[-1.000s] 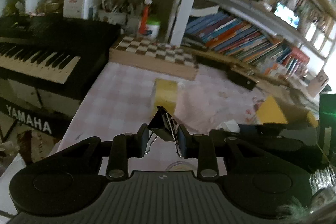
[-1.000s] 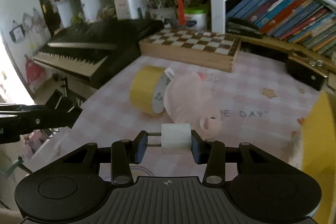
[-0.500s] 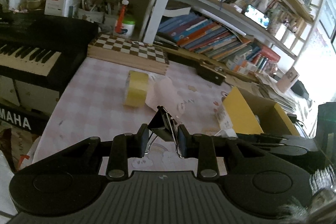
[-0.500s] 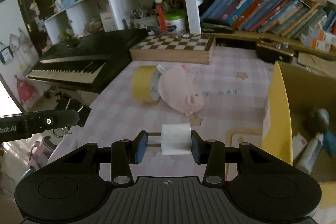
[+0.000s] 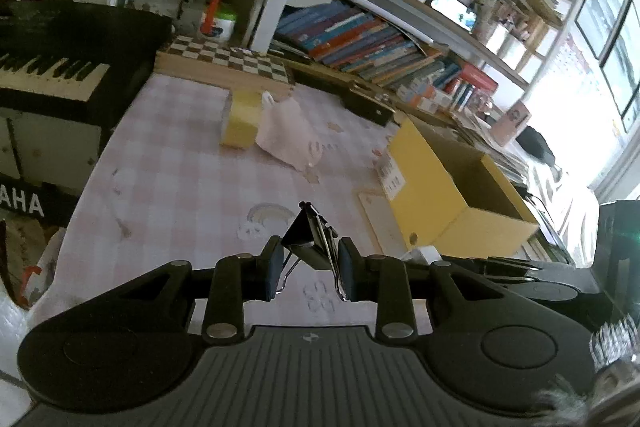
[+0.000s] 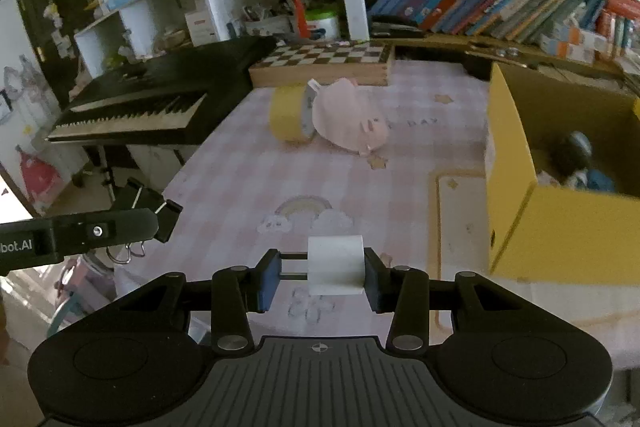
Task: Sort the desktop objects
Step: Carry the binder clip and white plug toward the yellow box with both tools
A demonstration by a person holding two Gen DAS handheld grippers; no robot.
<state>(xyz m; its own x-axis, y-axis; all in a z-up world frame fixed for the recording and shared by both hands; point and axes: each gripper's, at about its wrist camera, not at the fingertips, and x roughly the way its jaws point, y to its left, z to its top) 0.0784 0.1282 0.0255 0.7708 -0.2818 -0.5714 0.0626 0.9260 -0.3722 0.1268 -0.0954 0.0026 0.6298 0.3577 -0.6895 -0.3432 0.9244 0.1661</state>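
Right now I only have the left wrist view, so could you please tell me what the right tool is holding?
Observer: The right tool is shut on a small white roll.
Operator: Thank you. Is the yellow box empty?
Observer: No, the yellow box holds a dark rounded item and something blue.
Operator: And the pink thing beside the yellow tape roll?
Observer: It is a plush pig; its snout shows from the right wrist view.
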